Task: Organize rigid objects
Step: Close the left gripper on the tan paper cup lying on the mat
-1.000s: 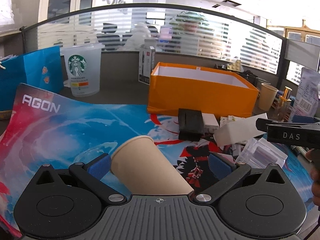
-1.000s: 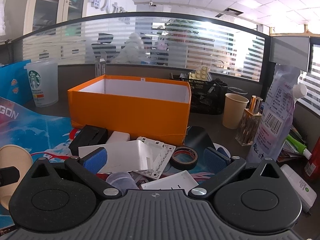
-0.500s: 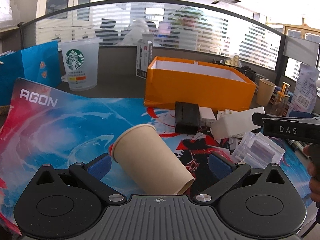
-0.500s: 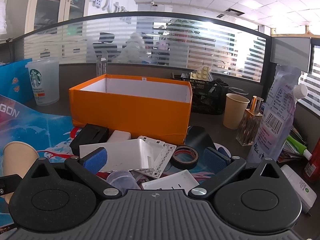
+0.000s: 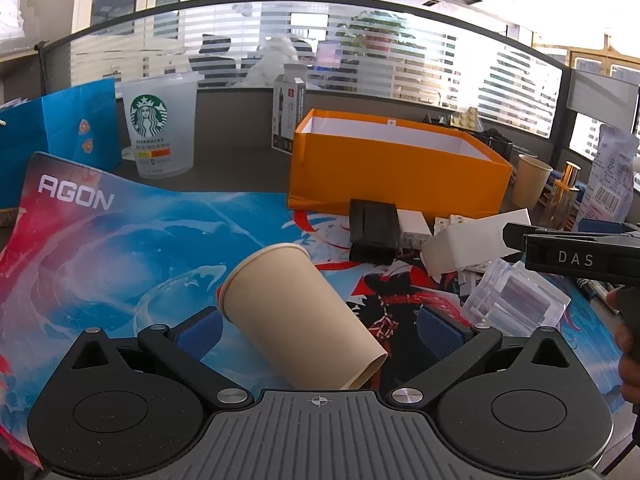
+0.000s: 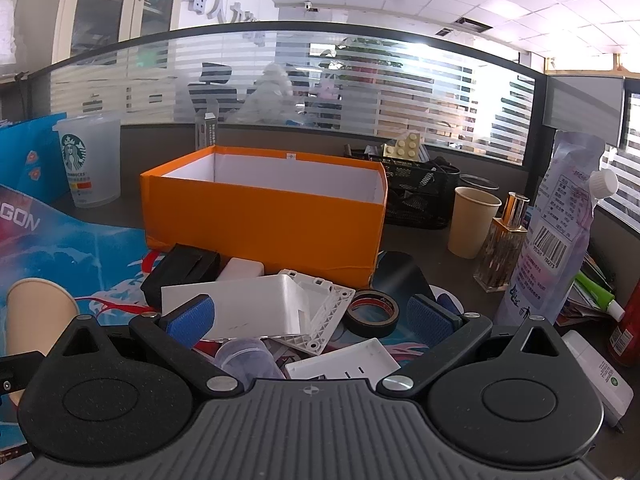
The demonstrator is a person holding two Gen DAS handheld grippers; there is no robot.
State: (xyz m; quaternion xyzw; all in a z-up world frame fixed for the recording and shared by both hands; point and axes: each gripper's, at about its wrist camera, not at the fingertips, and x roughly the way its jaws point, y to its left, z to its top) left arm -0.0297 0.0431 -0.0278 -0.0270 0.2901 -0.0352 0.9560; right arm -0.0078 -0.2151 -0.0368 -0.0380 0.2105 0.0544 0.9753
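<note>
- Setting: an office desk before a frosted, striped glass partition; a colourful printed desk mat (image 5: 120, 248) marked AGON covers the near surface.
- Left gripper (image 5: 318, 328): jaws spread wide, blue pads clear on both sides of a tan paper cup (image 5: 296, 320) that lies on its side on the mat between them, rim toward 11 o'clock, base toward 5 o'clock; nothing is gripped.
- Right gripper (image 6: 310, 316): jaws likewise wide apart, holding nothing, poised over a clutter of parts.
- Clutter below the right gripper: a white plastic housing (image 6: 256, 308), a roll of dark tape (image 6: 372, 312) at 1 o'clock of it, a clear plastic container (image 6: 244, 360) at 6 o'clock.
- Orange box (image 6: 264, 212): open-topped, white inside, at 12 o'clock beyond the clutter; a black box (image 6: 180, 272) lies just before its near wall.
- Background: a Starbucks cup (image 5: 160, 136) at 10 o'clock; an upright paper cup (image 6: 472, 220) at 2 o'clock.
</note>
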